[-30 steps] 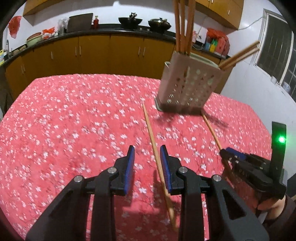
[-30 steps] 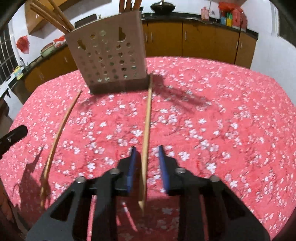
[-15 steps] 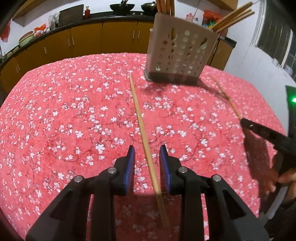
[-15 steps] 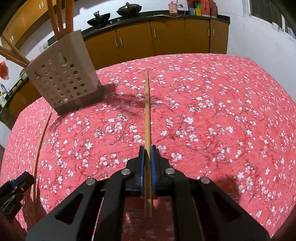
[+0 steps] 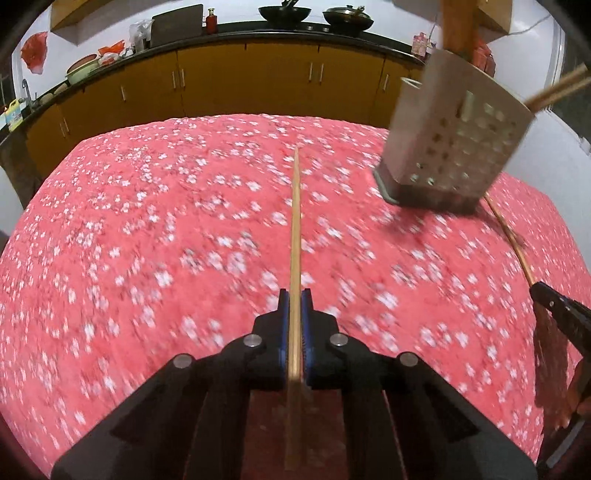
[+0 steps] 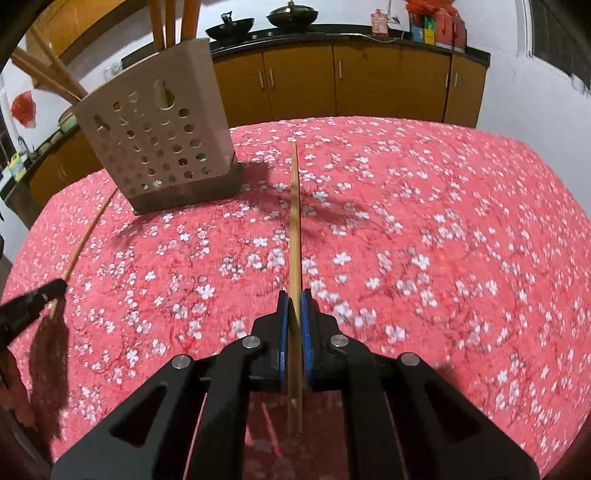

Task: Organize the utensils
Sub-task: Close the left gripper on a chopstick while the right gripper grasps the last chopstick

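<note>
My left gripper (image 5: 294, 295) is shut on a wooden chopstick (image 5: 295, 229) that points forward over the red floral tablecloth. My right gripper (image 6: 294, 297) is shut on a second chopstick (image 6: 294, 221), which also shows at the right of the left wrist view (image 5: 511, 240). The left chopstick appears at the left of the right wrist view (image 6: 86, 236). A perforated beige utensil holder (image 5: 450, 140) with several chopsticks in it stands at the far right in the left view and far left in the right view (image 6: 159, 136).
The red floral tablecloth (image 6: 424, 240) covers the whole table. Brown kitchen cabinets (image 5: 240, 81) with a dark counter, woks (image 5: 284, 13) and clutter run behind the table. The right gripper's finger (image 5: 561, 314) shows at the right edge of the left view.
My left gripper has shut on its chopstick and swung so the holder now lies to its right. My right gripper stays shut on its chopstick and has shifted slightly.
</note>
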`<move>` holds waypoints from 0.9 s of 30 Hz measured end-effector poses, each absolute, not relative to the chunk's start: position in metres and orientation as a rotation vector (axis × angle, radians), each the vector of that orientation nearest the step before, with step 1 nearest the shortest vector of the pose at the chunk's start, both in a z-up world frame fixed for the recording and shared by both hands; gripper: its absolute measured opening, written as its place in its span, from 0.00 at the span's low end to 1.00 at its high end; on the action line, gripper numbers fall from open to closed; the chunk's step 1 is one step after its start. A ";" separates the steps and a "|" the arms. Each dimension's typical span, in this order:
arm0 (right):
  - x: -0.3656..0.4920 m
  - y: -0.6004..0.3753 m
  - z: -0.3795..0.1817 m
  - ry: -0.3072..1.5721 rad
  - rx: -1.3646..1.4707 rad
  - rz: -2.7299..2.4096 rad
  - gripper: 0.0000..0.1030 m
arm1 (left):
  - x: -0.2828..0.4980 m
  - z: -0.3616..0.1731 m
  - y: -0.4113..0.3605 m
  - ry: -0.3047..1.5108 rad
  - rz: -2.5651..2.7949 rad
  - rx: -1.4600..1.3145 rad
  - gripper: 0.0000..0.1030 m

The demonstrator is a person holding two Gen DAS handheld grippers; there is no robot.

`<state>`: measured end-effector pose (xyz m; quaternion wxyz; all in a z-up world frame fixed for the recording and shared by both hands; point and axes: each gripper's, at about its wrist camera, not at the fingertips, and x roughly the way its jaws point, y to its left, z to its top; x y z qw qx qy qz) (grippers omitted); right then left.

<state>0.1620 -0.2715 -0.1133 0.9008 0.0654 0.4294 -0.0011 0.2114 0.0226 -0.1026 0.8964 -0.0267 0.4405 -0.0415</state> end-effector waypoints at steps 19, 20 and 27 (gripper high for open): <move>0.174 -0.275 -0.120 0.876 0.141 0.007 0.08 | 0.205 -0.105 0.031 0.883 -0.127 -0.076 0.17; 0.174 -0.275 -0.120 0.876 0.143 0.007 0.08 | 0.205 -0.104 0.031 0.882 -0.128 -0.078 0.17; 0.173 -0.275 -0.119 0.875 0.153 0.009 0.08 | 0.202 -0.103 0.037 0.881 -0.136 -0.099 0.17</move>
